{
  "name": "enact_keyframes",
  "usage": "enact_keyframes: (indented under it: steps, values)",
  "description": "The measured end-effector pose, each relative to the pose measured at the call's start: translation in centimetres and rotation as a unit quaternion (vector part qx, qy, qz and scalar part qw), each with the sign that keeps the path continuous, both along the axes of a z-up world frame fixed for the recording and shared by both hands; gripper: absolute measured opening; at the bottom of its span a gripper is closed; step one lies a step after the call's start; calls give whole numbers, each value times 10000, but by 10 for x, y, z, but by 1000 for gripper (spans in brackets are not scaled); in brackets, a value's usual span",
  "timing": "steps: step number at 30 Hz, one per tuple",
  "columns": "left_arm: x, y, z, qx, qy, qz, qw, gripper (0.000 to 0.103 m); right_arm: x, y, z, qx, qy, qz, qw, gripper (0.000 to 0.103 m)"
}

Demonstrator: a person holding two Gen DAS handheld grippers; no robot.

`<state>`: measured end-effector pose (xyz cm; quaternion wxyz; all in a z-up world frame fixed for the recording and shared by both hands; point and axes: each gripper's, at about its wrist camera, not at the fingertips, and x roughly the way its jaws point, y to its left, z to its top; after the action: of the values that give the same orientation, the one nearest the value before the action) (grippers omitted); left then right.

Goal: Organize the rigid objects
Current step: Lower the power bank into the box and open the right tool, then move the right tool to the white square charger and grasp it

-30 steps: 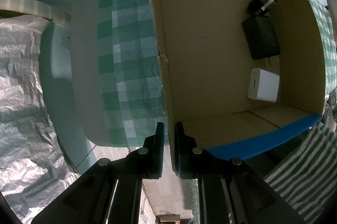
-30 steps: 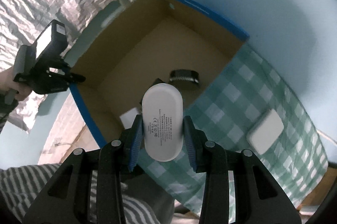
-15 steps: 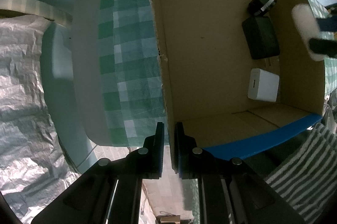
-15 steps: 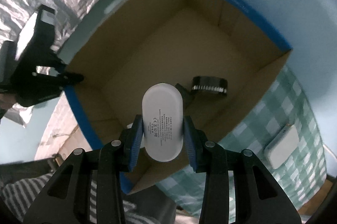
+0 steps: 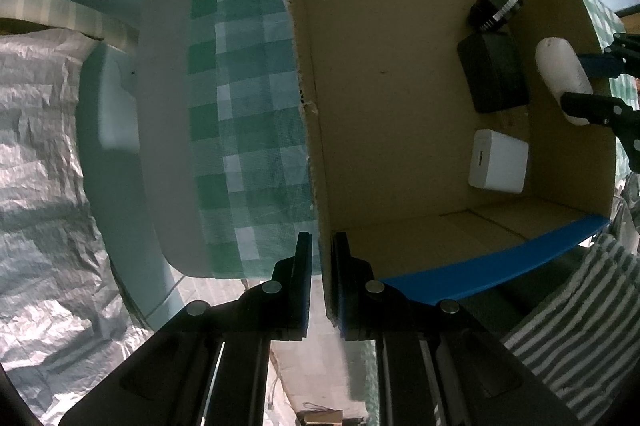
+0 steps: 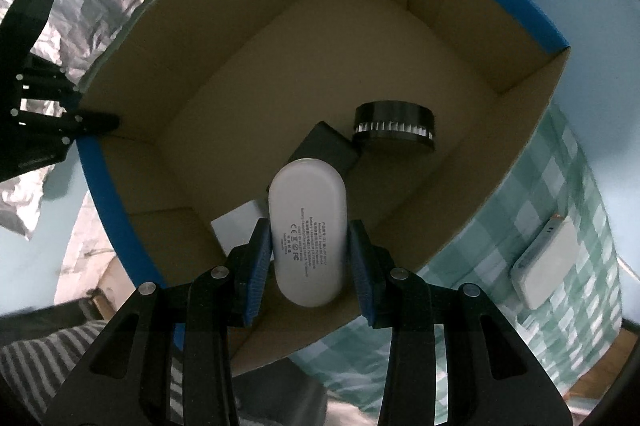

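Note:
An open cardboard box with a blue rim stands on a green checked cloth. My left gripper points straight down and is shut on the box's near wall. My right gripper is shut on a white oval power bank and holds it inside the box, above the floor. Under it lie a black block, a black round part and a white cube charger. In the left wrist view the power bank shows by the right wall.
A flat white device lies on the cloth outside the box. Crinkled silver foil covers the ground to the left. A person's striped clothing is close to the box's blue front edge.
The right gripper has come down with the power bank, from above the box's rim to inside the box over the black block. The left gripper and the box have stayed put.

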<state>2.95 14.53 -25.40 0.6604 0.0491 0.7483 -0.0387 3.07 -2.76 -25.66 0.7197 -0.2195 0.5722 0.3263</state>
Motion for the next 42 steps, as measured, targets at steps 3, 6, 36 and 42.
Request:
enact_keyframes:
  steps: [3, 6, 36, 42]
  values:
    - [0, 0, 0, 8, 4, -16, 10000, 11, -3, 1, 0, 34, -35, -8, 10000, 40]
    - [0, -2, 0, 17, 8, -35, 10000, 11, -3, -1, 0, 98, -9, -43, 9999, 42]
    - [-1, -1, -1, 31, 37, -27, 10000, 11, 1, -109, 45, 175, -340, -926, 9950, 62]
    - [-2, -3, -1, 73, 48, -62, 9999, 11, 20, -173, 18, -80, -156, -1757, 9843, 63]
